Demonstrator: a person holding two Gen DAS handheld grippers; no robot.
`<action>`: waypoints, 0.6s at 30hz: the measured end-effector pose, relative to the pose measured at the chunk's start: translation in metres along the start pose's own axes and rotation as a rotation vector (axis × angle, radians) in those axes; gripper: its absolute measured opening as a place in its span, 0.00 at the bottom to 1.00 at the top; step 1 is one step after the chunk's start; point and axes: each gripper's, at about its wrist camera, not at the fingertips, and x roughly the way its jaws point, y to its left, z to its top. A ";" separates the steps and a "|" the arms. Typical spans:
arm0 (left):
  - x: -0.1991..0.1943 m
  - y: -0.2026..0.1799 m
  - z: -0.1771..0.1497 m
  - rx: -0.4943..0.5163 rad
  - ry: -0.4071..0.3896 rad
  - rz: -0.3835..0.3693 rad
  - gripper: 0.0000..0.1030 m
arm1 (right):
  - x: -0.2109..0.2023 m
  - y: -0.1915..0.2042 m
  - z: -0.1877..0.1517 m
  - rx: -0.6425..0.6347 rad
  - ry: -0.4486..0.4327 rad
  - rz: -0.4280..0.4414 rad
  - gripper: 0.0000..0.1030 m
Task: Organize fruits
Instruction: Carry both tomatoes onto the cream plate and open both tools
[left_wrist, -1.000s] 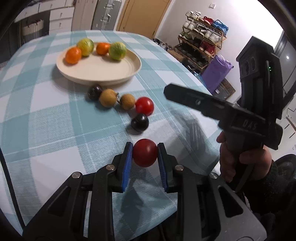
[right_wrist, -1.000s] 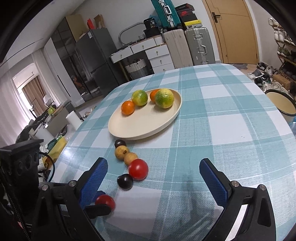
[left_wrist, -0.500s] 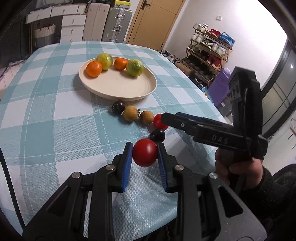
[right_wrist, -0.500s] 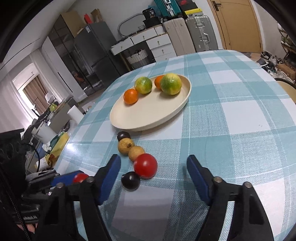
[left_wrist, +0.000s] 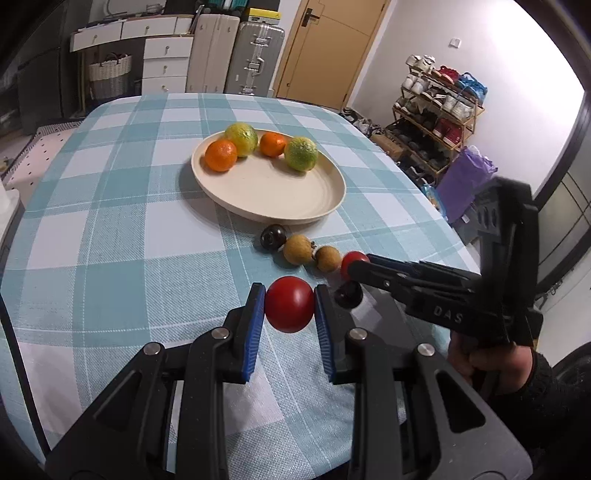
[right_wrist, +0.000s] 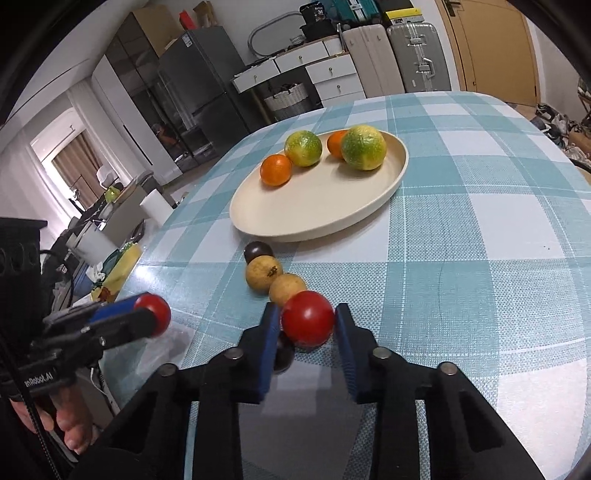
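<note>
My left gripper (left_wrist: 289, 308) is shut on a red tomato (left_wrist: 289, 303) and holds it above the checked tablecloth. My right gripper (right_wrist: 306, 326) has closed its pads around a second red tomato (right_wrist: 307, 322) that sits on the cloth. Beside that one lie two tan fruits (right_wrist: 263, 277), and two dark plums (right_wrist: 258, 250); one plum (left_wrist: 349, 294) sits under the right fingers. A cream plate (left_wrist: 269, 194) further back holds two oranges (left_wrist: 221, 155) and two green citrus fruits (left_wrist: 301, 153).
The table edge (left_wrist: 436, 221) runs close on the right of the fruit row. A shoe rack (left_wrist: 439, 110) and a purple bag (left_wrist: 463, 181) stand beyond it. Drawers and suitcases (left_wrist: 236, 55) line the far wall.
My right gripper moved in toward the fruit row and closed from wide open onto the red tomato. My left gripper kept its tomato and drew back and up slightly.
</note>
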 end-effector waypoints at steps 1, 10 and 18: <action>0.001 -0.001 0.002 0.003 0.001 0.007 0.23 | -0.001 0.000 -0.001 -0.001 -0.003 0.005 0.29; 0.006 -0.005 0.024 0.041 -0.021 0.051 0.23 | -0.015 -0.001 0.001 -0.019 -0.054 -0.017 0.29; 0.023 0.016 0.053 0.005 -0.019 0.060 0.23 | -0.024 -0.011 0.021 -0.012 -0.106 -0.013 0.29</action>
